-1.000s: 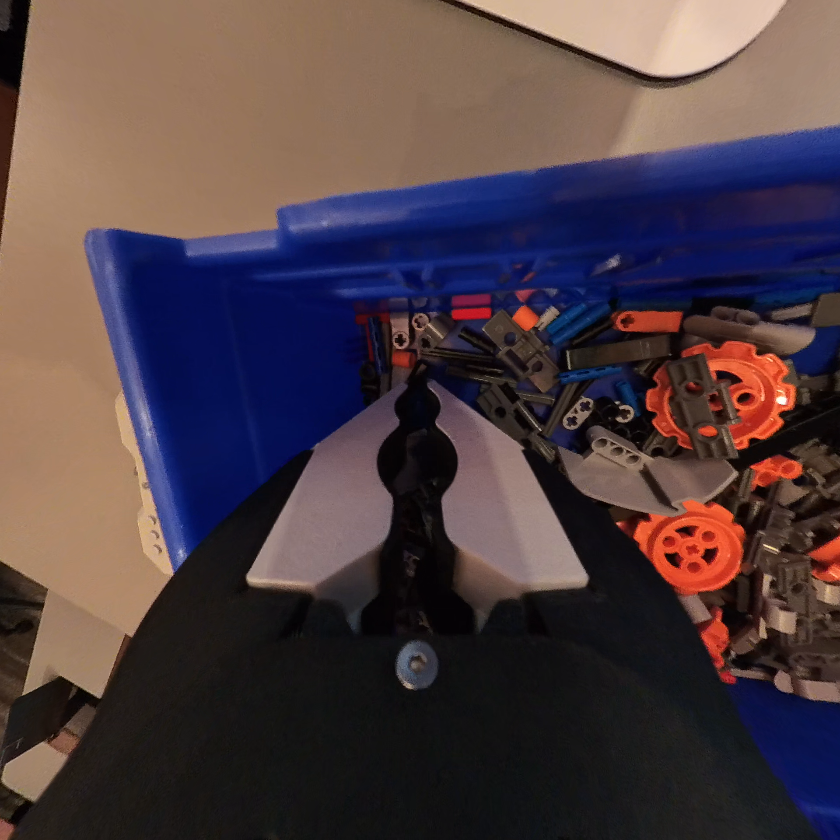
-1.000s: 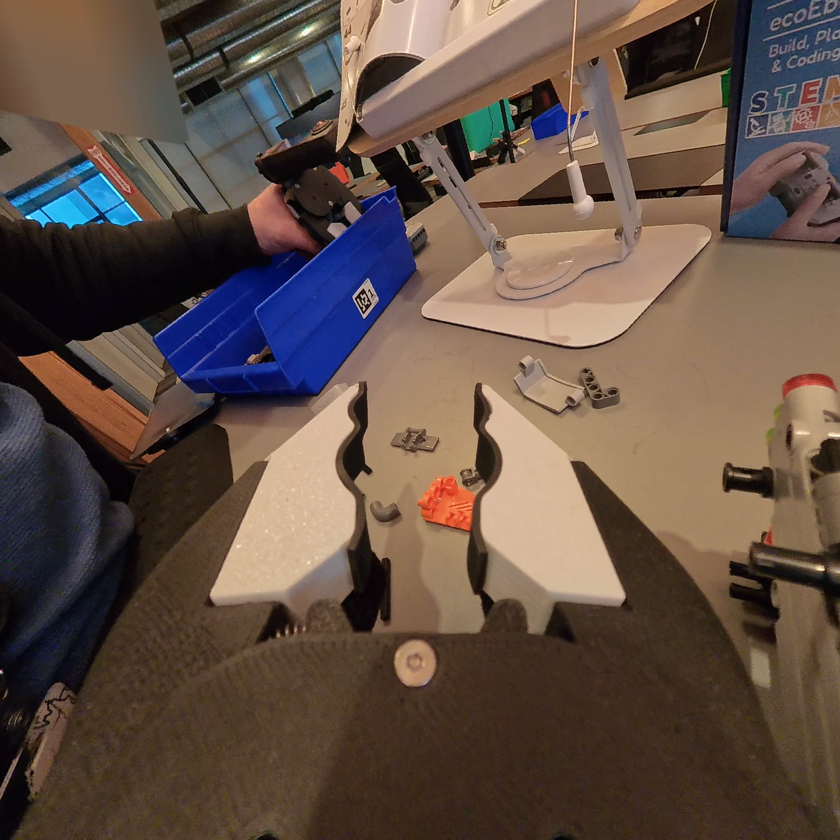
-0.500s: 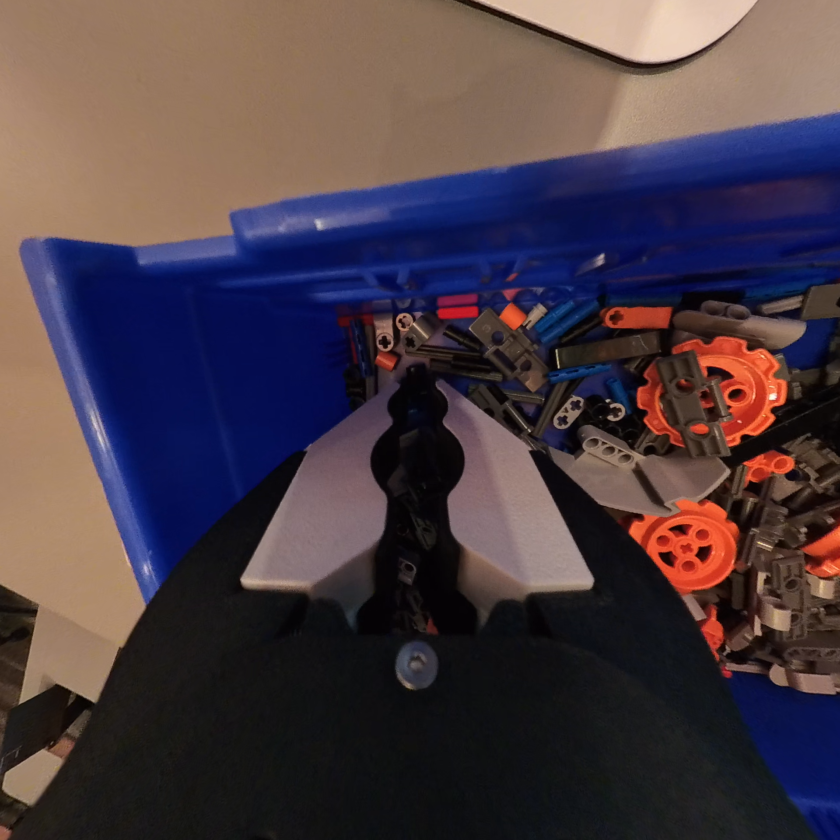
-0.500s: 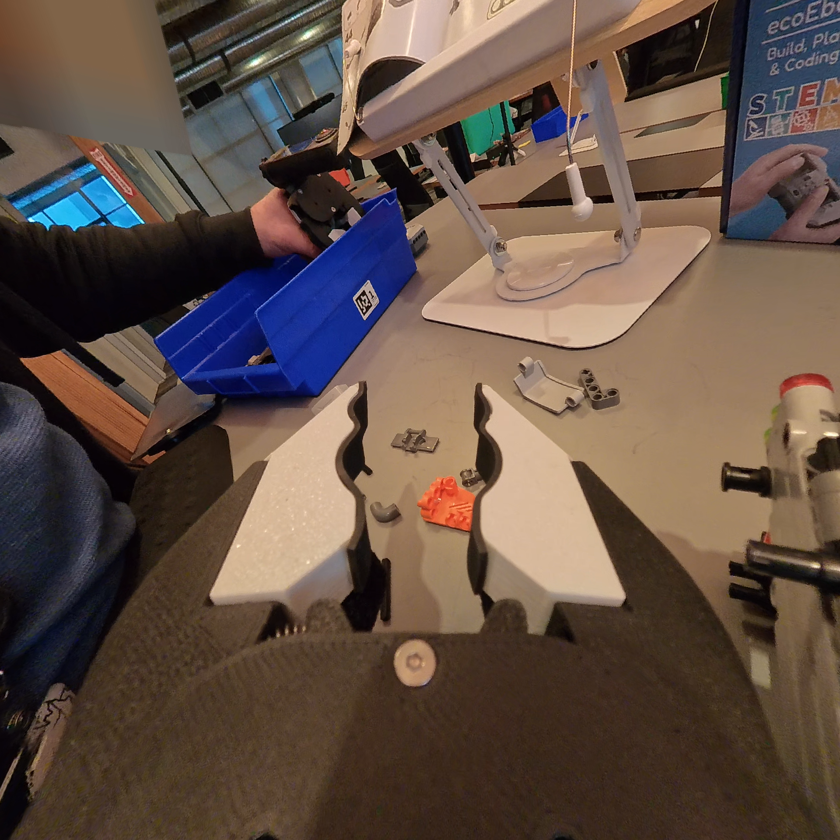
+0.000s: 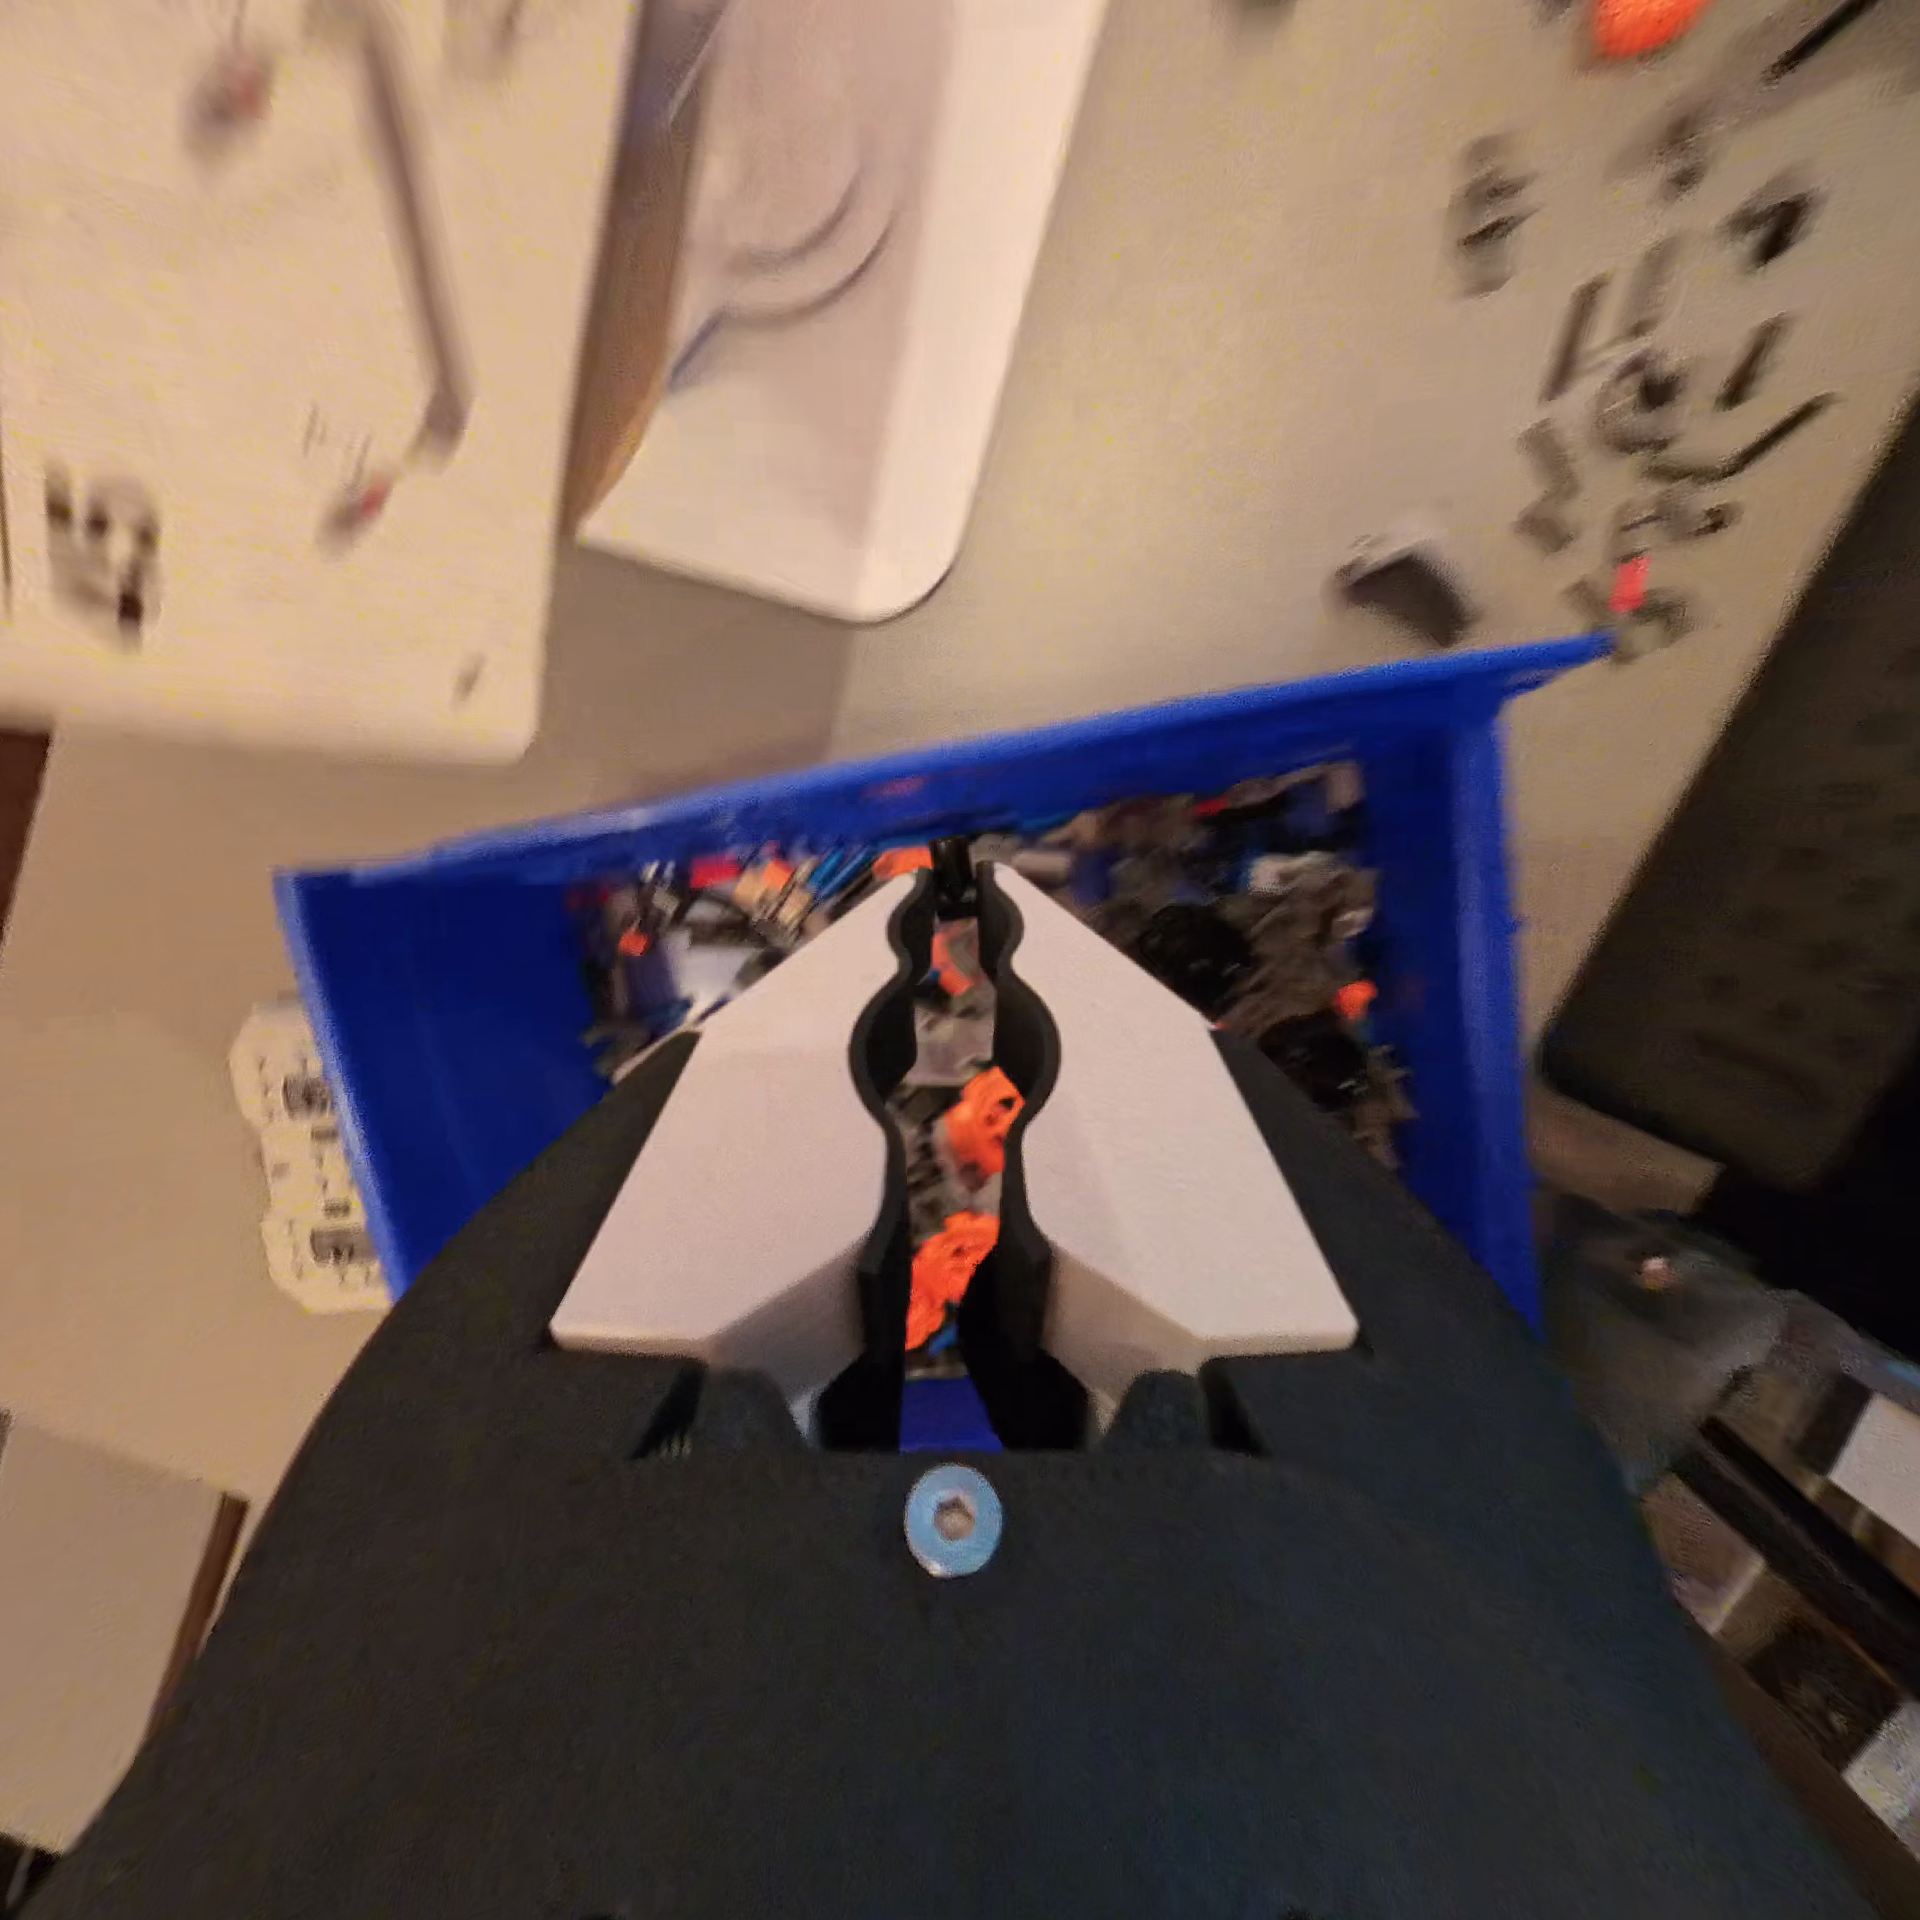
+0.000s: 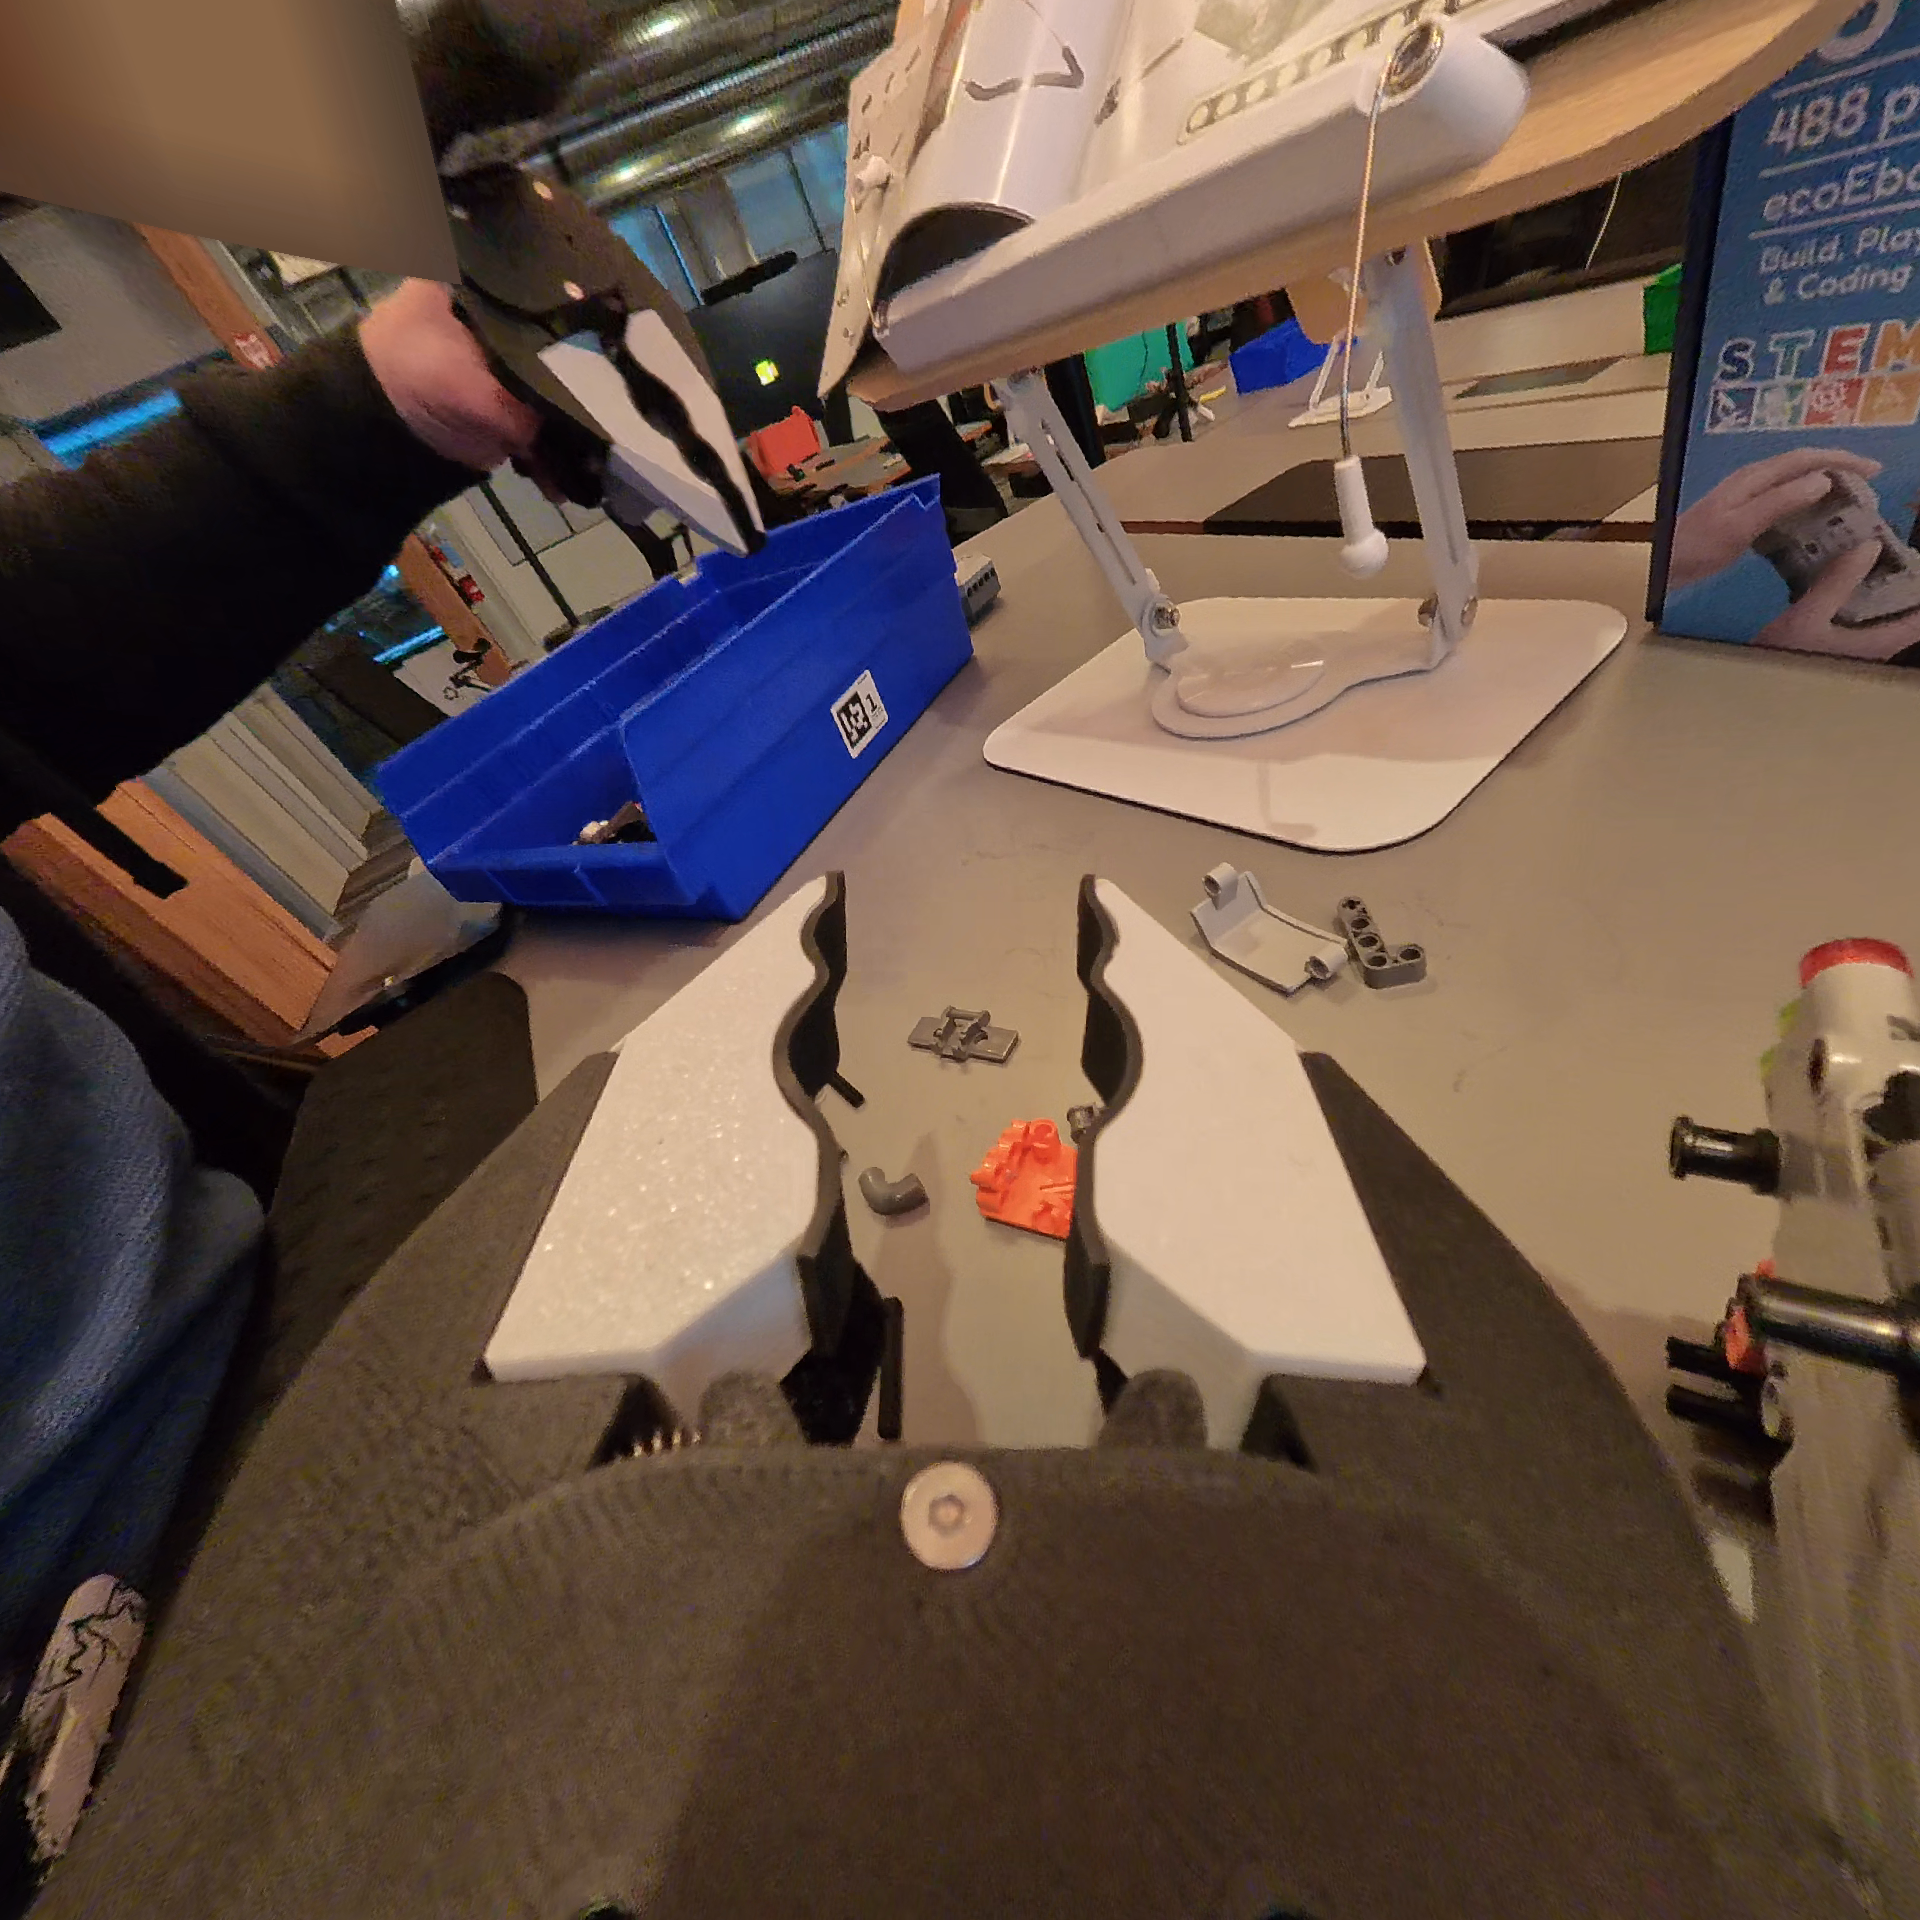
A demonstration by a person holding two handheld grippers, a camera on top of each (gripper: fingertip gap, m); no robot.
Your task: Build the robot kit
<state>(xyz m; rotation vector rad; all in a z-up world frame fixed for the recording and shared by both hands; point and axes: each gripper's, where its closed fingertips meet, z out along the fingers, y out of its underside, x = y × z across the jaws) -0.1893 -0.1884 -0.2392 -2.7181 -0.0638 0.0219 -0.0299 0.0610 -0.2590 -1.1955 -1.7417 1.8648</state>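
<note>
My left gripper (image 5: 951, 883) hangs above the blue bin (image 5: 436, 1039), which is full of small orange, grey and black building parts. Its jaws are closed, and a small black part (image 5: 948, 864) sticks out at the tips. The right wrist view shows this gripper (image 6: 743, 535) held by a hand, raised over the bin (image 6: 727, 748). My right gripper (image 6: 961, 894) is open and empty, low over the grey table. Under its gap lie a flat grey part (image 6: 961, 1034), a grey elbow (image 6: 891, 1190) and an orange part (image 6: 1029, 1164).
A light grey panel (image 6: 1257, 935) and a dark grey beam (image 6: 1377, 940) lie farther out. A white stand (image 6: 1299, 717) holding a booklet is behind them. A blue box (image 6: 1808, 364) stands at the far right. A partly built model (image 6: 1849, 1143) is at the right edge. Spacing between my two grippers at the tips: around 30 cm.
My left gripper has risen out of the bin and pulled back, still closed, with the view blurred by motion. The right gripper has not moved.
</note>
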